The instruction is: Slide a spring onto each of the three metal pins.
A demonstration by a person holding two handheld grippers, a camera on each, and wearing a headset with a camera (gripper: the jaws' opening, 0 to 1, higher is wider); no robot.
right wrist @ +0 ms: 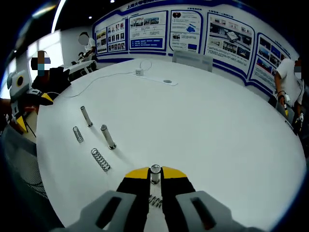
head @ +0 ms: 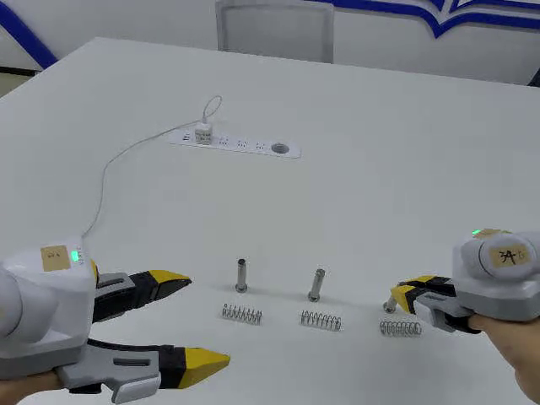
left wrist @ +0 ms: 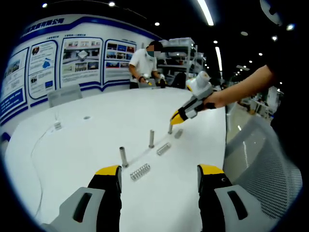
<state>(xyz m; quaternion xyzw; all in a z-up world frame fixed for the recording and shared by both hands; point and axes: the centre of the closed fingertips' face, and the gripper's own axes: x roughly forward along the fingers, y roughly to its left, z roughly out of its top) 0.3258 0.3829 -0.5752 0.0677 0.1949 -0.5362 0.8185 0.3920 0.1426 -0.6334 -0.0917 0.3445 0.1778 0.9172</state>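
Three short metal pins stand in a row on the white table (head: 354,186): a left pin (head: 241,275), a middle pin (head: 317,284) and a right pin (head: 390,305). In front of each lies a spring: left (head: 242,314), middle (head: 321,321), right (head: 400,328). My right gripper (head: 405,294) has its yellow tips closed around the right pin (right wrist: 155,173), with that pin's spring (right wrist: 154,200) lying under its jaws. My left gripper (head: 190,319) is held open, nothing between its jaws, left of the left pin (left wrist: 123,157) and left spring (left wrist: 140,171).
A white power strip (head: 232,143) with a plug and a thin cable (head: 105,181) lies farther back on the table. A grey chair (head: 274,29) stands at the far edge. Other people (left wrist: 145,63) are at the room's far side.
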